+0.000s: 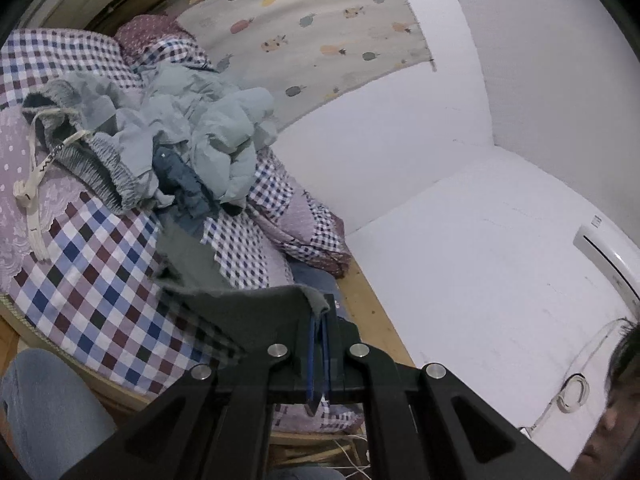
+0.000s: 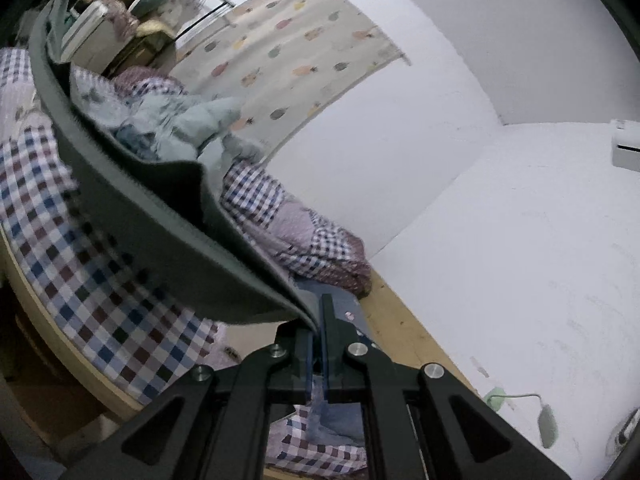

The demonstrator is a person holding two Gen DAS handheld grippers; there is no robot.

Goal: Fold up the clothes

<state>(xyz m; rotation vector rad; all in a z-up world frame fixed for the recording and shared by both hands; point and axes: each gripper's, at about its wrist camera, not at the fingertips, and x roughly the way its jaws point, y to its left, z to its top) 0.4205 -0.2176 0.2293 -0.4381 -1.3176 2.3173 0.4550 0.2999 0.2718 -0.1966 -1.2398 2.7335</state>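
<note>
1. Illumination: even, diffuse indoor light of moderate level in both views; the source is not visible.
2. The white wall point(image 1: 460, 160) renders bright without glare.
3. Shadows: soft. The dark grey cloth point(image 2: 168, 236) casts a faint shadow on the checked bedspread point(image 2: 100, 312) beneath it.
4. Distortion: strong fisheye curvature; the bed edge and wall corner bow, and black vignetting fills the frame corners.
5. Blur: the right wrist view shows motion smear on the cloth and bedspread. The left wrist view is sharper; the clothes pile point(image 1: 180, 136) is well defined.
</note>
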